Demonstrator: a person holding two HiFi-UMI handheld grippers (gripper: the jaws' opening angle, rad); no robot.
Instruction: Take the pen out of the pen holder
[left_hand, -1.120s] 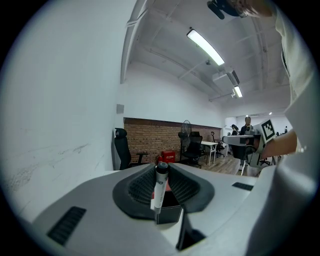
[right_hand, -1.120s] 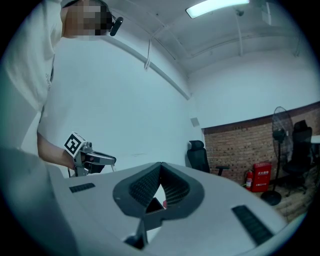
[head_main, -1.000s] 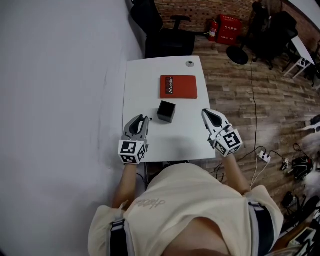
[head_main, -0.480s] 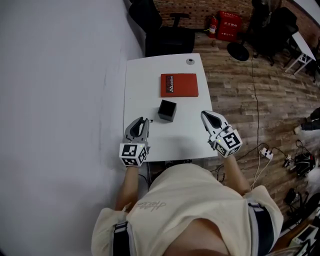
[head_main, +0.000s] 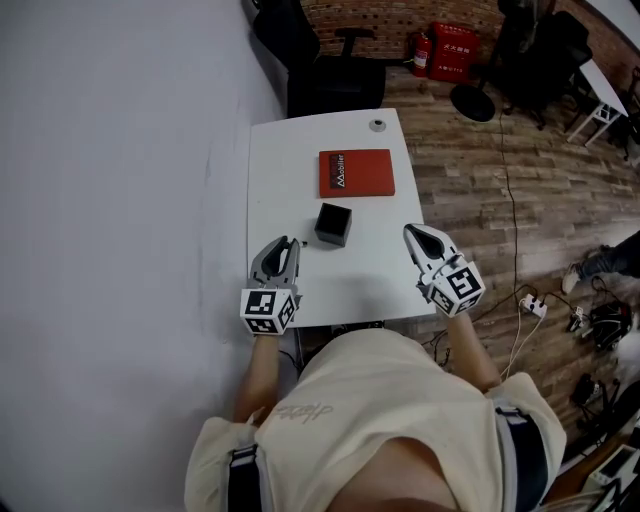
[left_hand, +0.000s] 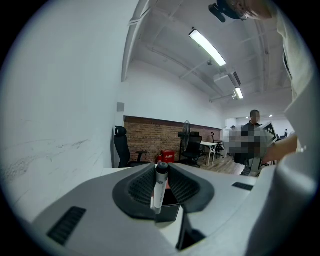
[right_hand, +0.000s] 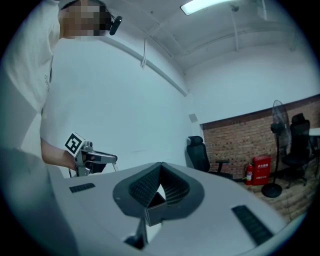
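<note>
Plainly, we have the pen (left_hand: 160, 184) clamped upright in our left hand-held gripper (head_main: 285, 243), apart from the black pen holder (head_main: 333, 223) on the white table (head_main: 300, 150), while our right hand-held gripper (head_main: 415, 230) is closed on nothing. Past a red book (head_main: 357, 173) we see a black office chair (head_main: 320, 70), wood floor (head_main: 480, 200) and a brick wall (head_main: 380, 12).

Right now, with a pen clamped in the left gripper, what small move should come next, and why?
Probably lower the left gripper and lay the pen on the bare table just ahead of it, then open. The pen stands upright between its jaws, clear of the black pen holder, which sits apart, further in. The right gripper is shut on nothing.
</note>
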